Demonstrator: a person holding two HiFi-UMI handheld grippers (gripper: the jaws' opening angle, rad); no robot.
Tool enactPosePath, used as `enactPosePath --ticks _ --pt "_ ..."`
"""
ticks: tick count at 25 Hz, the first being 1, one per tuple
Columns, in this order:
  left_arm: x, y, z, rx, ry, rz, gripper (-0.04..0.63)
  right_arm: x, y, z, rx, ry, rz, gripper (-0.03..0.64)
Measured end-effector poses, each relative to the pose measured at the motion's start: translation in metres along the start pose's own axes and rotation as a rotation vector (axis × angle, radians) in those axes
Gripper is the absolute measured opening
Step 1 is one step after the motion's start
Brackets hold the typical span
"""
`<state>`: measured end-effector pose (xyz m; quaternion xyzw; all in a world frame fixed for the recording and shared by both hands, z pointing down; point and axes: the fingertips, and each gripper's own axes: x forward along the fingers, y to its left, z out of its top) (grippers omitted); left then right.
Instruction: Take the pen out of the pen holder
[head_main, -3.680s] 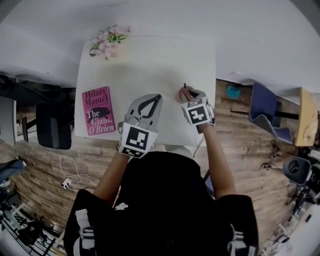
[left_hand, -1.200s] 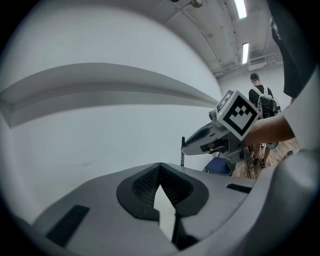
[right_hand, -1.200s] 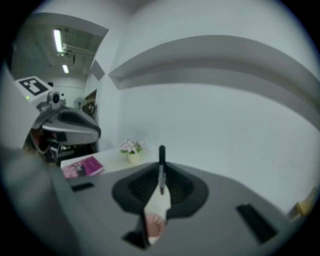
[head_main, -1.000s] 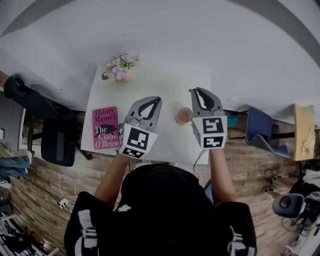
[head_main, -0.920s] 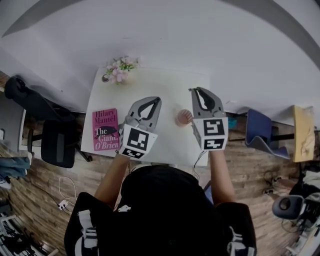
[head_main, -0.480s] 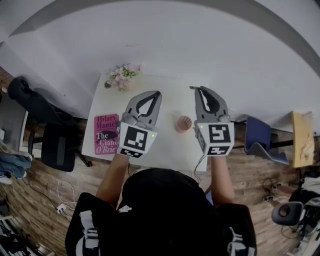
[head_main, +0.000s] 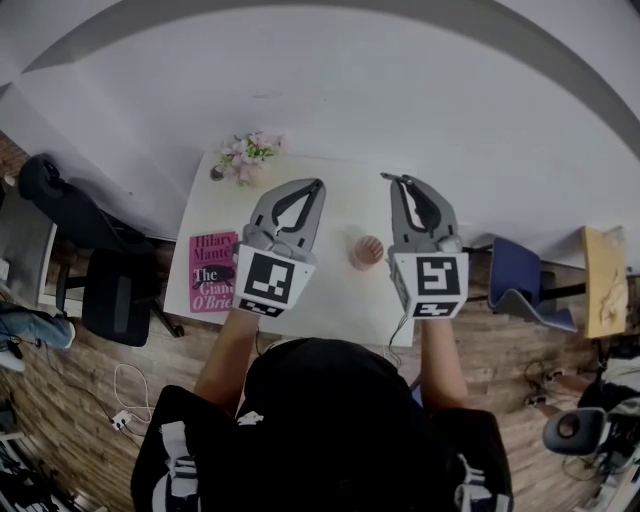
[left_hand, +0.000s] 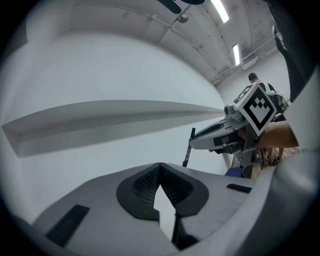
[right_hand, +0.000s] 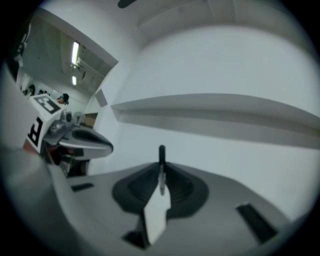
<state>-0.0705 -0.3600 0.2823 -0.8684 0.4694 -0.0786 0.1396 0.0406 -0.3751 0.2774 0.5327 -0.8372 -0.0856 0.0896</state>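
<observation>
Pen stands pinched upright between the closed jaws of the right gripper, its dark tip poking just past them, raised clear of the pen holder. The left gripper has its jaws together with nothing between them, and is held level with the right one, the two well apart.

In the head view the pinkish holder shows between the grippers, on the table toward its near right part. A pink book lies at the near left edge, and flowers sit at the far left corner. Bare white tabletop runs between book and holder.

The table's far edge meets a white wall. Wood-plank floor surrounds the other sides, with a black chair left of the table and a blue chair near the right edge.
</observation>
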Motion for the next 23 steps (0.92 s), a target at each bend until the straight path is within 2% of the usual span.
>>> enactPosePath --ticks 23 --pt "0.009 0.006 -0.008 -0.018 0.010 -0.002 0.020 0.013 0.007 -0.006 -0.001 -0.003 0.012 0.064"
